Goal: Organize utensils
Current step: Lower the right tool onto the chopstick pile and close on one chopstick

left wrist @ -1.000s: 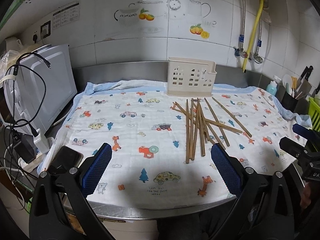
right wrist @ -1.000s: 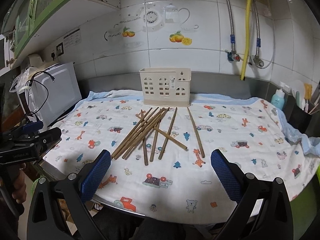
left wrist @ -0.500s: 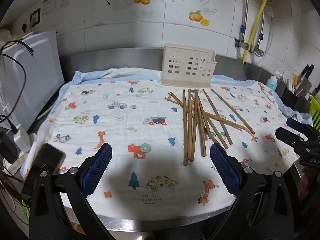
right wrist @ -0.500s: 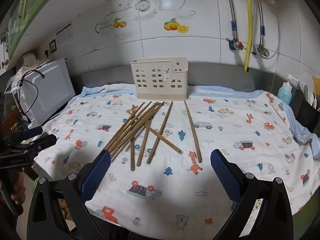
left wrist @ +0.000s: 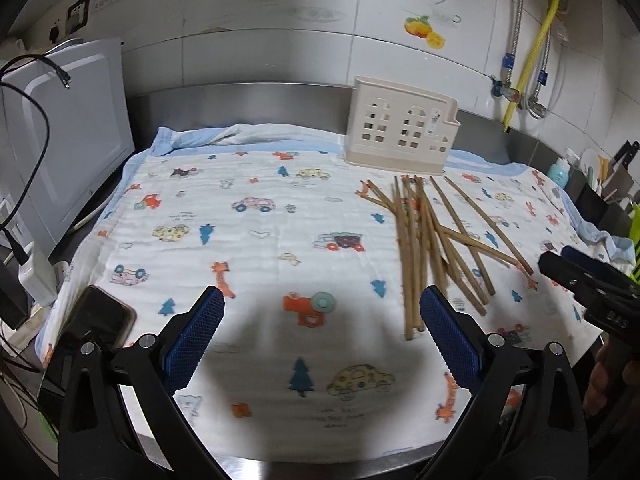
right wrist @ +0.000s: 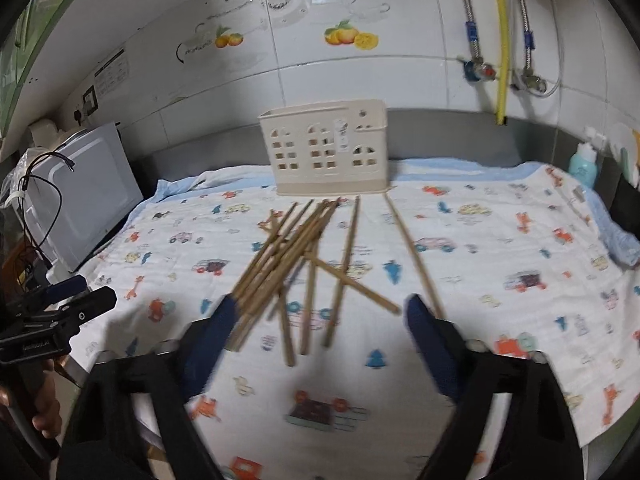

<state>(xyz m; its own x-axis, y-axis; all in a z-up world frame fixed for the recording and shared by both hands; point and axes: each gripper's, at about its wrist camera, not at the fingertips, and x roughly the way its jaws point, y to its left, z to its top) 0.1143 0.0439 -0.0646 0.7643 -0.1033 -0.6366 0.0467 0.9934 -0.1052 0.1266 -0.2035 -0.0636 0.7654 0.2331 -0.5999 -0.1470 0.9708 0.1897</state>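
Far left of the cream utensil holder (left wrist: 401, 133), against the tiled wall: a white microwave (left wrist: 64, 136) with a black cable (left wrist: 34, 108) looped over it. Near the cloth's front-left corner, well left of the holder: a black phone (left wrist: 96, 320), lying flat. Spread across the counter under the holder: a printed cloth (left wrist: 260, 240) with cars, trees and giraffes. Low in the left wrist view: left gripper (left wrist: 320, 332), blue pads spread wide, nothing between them, hovering over the cloth in front and left of the holder. Just in front of the holder, loosely piled on the cloth: wooden chopsticks (left wrist: 416, 240), most with long axes running from the holder toward the front edge of the counter, far ends nearly touching the holder's base; one or two lying crosswise under the rest, slanting away to the right. Right of the main bundle, a single stick (right wrist: 412, 248) apart from the pile, angled from the holder's right corner outward toward the front. In the right wrist view: right gripper (right wrist: 318, 336), motion-blurred, pads wide apart, gripping nothing, near ends of several chopsticks lying between the two pads. Far right of the holder, by the wall: a small teal bottle (right wrist: 585, 162).
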